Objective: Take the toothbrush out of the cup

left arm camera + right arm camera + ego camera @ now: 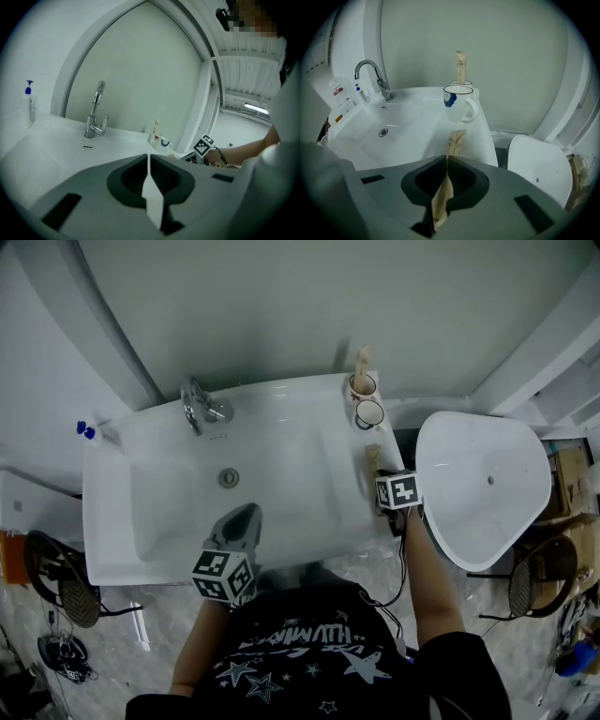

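Item: wrapped toothbrush (454, 143), out of the cup (459, 103), clamped in your right gripper's (447, 161) jaws over the sink rim (487, 140). Left gripper (149, 161): jaws together, empty. Step, likely: set-down. Next: lower gently, then release.

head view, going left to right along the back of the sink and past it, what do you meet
blue pump bottle → faucet → two cups → white rounded fixture

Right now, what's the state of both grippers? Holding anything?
Left gripper: jaws shut, nothing between them.
Right gripper: jaws shut on the paper-wrapped toothbrush.
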Tool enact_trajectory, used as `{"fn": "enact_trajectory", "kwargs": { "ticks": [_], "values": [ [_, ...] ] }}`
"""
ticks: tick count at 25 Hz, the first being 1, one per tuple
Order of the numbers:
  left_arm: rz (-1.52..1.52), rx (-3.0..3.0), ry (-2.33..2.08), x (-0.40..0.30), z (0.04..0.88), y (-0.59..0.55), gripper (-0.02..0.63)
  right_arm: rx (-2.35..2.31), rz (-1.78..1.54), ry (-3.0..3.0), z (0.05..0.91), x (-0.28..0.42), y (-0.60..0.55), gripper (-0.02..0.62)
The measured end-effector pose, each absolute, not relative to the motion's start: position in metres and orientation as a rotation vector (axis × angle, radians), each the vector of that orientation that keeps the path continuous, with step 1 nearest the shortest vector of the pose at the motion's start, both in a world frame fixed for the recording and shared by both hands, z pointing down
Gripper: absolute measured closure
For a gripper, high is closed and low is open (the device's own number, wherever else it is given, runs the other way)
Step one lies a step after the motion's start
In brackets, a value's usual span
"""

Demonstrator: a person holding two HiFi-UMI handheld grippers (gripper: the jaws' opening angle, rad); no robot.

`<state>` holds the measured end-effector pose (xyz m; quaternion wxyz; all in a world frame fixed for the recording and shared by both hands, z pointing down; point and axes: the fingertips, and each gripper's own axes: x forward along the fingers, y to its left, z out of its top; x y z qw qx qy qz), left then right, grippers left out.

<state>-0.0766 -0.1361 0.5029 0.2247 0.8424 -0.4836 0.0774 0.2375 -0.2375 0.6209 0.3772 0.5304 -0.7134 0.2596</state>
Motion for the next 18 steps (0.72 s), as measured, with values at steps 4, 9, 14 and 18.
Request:
{"fn": "enact_trajectory", "kwargs": {
  "ticks": [4, 9, 14, 18],
  "values": [
    [0.211, 2.327, -1.33, -0.073, 0.504, -0.136, 0.577, 1.356, 0.625, -1.837, 0.62, 0.238, -0.24, 0.569],
    [0.205, 2.332, -1.336, -0.073, 0.501, -0.137, 0.577, 1.355, 0.625, -1.848, 0.621, 0.234, -0.238, 0.511],
    [0.201, 2.328, -1.346, -0.073, 0.501, -0.141, 0.577, 1.391, 0.601, -1.873, 0.608, 0.232, -0.237, 0.477],
    [0.195, 2.34, -1.351, -0.071, 0.497, -0.149, 0.577, 1.454, 0.562, -1.941, 0.579, 0.231, -0.245, 0.476]
  ]
}}
